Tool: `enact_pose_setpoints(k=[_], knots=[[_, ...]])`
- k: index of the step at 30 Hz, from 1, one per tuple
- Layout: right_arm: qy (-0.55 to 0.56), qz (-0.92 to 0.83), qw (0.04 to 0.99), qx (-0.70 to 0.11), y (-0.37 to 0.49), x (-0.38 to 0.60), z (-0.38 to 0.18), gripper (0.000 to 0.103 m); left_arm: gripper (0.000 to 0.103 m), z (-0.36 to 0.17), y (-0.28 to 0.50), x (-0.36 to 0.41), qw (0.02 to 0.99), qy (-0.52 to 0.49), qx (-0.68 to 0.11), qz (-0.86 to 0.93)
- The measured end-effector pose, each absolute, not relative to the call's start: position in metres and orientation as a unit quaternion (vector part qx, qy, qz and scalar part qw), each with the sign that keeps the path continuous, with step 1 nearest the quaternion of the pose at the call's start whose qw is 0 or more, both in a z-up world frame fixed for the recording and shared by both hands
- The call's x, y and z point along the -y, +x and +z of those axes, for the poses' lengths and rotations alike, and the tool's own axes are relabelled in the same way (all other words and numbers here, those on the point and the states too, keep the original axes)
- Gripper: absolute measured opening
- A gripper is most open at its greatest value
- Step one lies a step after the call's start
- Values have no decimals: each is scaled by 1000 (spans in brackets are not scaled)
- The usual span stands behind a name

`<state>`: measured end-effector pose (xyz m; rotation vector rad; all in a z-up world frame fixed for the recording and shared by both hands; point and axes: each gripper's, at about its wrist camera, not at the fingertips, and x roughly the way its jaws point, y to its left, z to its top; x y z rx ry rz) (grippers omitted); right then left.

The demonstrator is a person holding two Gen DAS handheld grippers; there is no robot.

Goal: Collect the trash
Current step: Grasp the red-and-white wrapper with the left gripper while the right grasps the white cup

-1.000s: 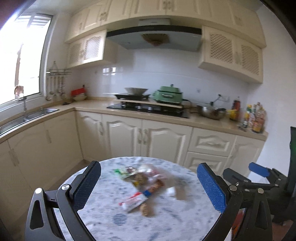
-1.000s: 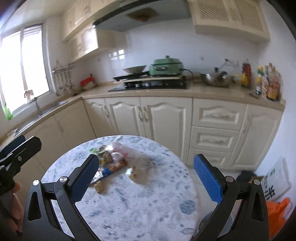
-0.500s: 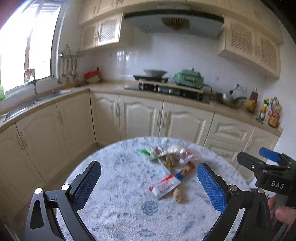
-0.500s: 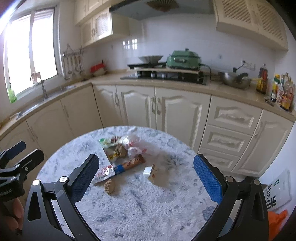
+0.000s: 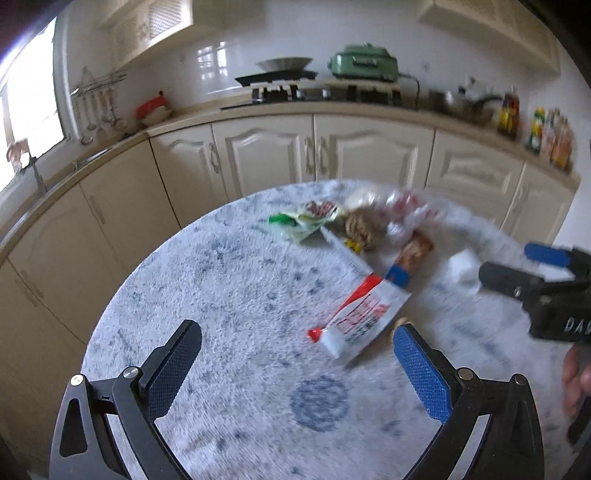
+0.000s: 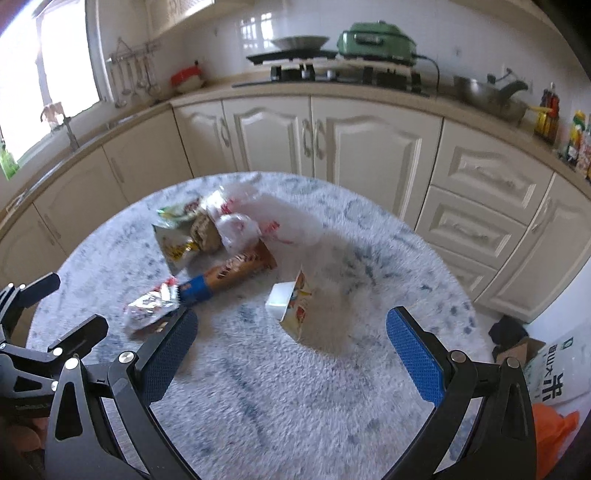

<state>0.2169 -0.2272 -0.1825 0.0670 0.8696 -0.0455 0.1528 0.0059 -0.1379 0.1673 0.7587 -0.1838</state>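
A: Log your left gripper (image 5: 297, 363) first. What do you have?

B: Your left gripper's fingers stand wide apart, nothing between the blue pads (image 5: 423, 373). It hangs over the near part of the round table (image 5: 229, 295). Just ahead, near the right pad, lies a red and white wrapper (image 5: 360, 315), flat on the tabletop.

A: And your right gripper (image 6: 291, 363)?

B: Same entry: spread wide and empty, over the near edge of the table. A small white carton (image 6: 291, 304) with a printed side lies just ahead, between the lines of the two fingers and not touched by them.

A: Where does the trash sit?

B: All on the table, in a loose cluster running away from you. Beyond the red and white wrapper comes a brown snack packet (image 6: 236, 273) with a blue end, the two touching end to end. Further on are a yellow-printed packet (image 6: 177, 245), a brown crumpled lump (image 6: 205, 232), a green and white wrapper (image 5: 303, 218), and a thin clear plastic bag (image 6: 251, 221) with red print at the far side. The pile is blurred, so the overlaps are hard to read.

A: Surroundings?

B: Cream cabinets (image 6: 369, 140) curve behind the table. On the counter sit a stove (image 6: 332, 72) and a green pot (image 6: 376, 35). Bottles (image 5: 546, 133) stand at the right end.
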Motion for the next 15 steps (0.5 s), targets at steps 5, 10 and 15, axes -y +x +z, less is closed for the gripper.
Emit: enact_pose_setpoints(k=[5,10,15], knots=[[30,-19,899,-436,233,227,-197,101,102,-154,181,4,910,120,-381,-112],[30,-18,892,-450,247,227,-209,85,102,-168,203,14,896,132,-398,-145],[19,-16,888,-459,253,223,-217,65,90,-170,223,17,890,132,-402,-169]])
